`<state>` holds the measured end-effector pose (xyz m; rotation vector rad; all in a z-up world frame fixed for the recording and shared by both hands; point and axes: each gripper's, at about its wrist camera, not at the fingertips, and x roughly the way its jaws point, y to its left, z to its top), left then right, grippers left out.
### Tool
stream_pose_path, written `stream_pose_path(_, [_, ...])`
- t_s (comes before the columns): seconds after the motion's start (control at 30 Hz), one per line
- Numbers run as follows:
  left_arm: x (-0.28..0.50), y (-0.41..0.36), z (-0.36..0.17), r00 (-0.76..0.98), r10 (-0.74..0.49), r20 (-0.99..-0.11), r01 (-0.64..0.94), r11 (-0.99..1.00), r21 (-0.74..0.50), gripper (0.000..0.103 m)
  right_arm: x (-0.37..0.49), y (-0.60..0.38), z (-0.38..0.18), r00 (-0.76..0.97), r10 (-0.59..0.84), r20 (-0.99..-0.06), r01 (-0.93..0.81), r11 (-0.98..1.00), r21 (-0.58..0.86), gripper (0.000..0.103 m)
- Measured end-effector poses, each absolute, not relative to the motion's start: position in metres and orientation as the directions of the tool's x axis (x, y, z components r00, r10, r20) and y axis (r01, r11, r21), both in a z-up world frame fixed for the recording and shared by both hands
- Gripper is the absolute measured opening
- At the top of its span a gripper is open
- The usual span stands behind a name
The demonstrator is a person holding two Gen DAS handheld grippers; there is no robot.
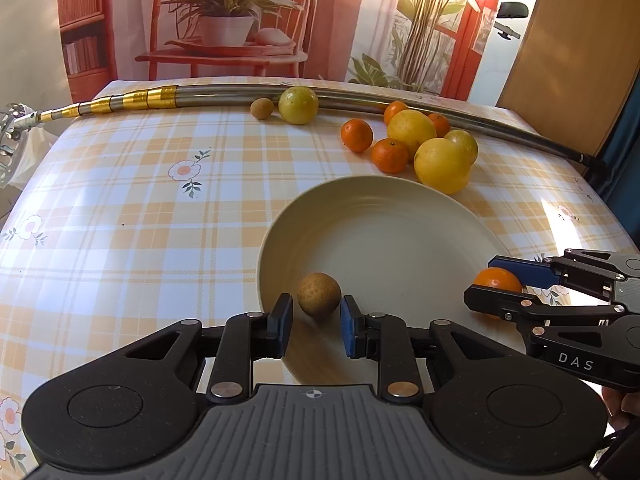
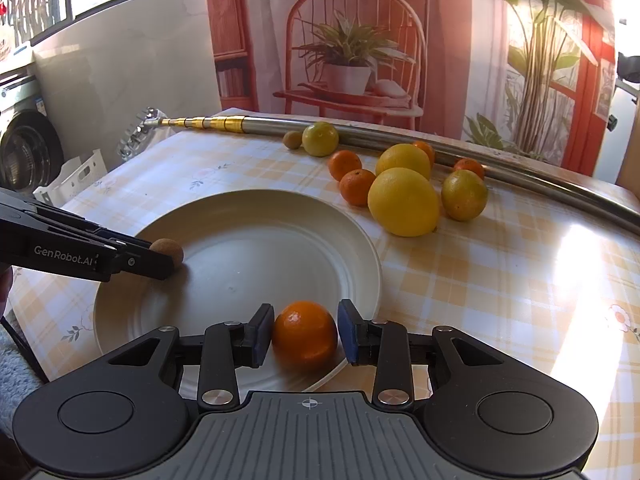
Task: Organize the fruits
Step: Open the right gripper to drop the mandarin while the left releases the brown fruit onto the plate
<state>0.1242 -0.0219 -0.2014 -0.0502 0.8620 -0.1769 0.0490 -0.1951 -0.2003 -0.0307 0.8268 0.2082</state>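
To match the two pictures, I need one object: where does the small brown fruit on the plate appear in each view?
Left wrist view: small brown fruit at lower centre, between the left gripper fingers.
Right wrist view: same fruit at middle left, at the plate's left edge.
Shared landmark: the cream plate.

- Left gripper (image 1: 316, 322): fingers level, pointing forward, jaws parted with a clear gap on both sides; blue pads (image 1: 286, 322) grip nothing.
- Right gripper (image 2: 304, 330): same level pose, jaws parted, pads (image 2: 262, 334) not clamped.
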Motion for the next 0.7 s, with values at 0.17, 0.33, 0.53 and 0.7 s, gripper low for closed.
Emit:
stream_pose_path(0.17, [0.124,-0.022,-0.202,0.637,-0.175,-0.751,0.135,0.984,-0.115,0.027,0.047,-0.194,-0.198,0.671,0.162,-0.724,-0.194,0.980,0.039,0.037])
stream_pose_path(0.33, [0.124,-0.021,-0.202,0.637,-0.175,-0.751,0.135,0.984,-0.116,0.027,0.043,-0.190,-0.191,0.709,0.137,-0.692,-0.201,0.979,-0.013,0.054])
stream_pose_path(0.53, [0.125,-0.022,-0.202,0.637,-0.176,-0.751,0.136,0.984,-0.116,0.028,0.042,-0.197,-0.189,0.730,0.091,-0.677,-0.146,0.989,-0.024,0.067])
stream_pose_path(0.7, [0.124,-0.022,-0.202,0.637,-0.175,-0.751,0.136,0.984,-0.113,0.028,0.042,-0.199,-0.190,0.731,0.087,-0.677,-0.141,0.990,-0.025,0.073])
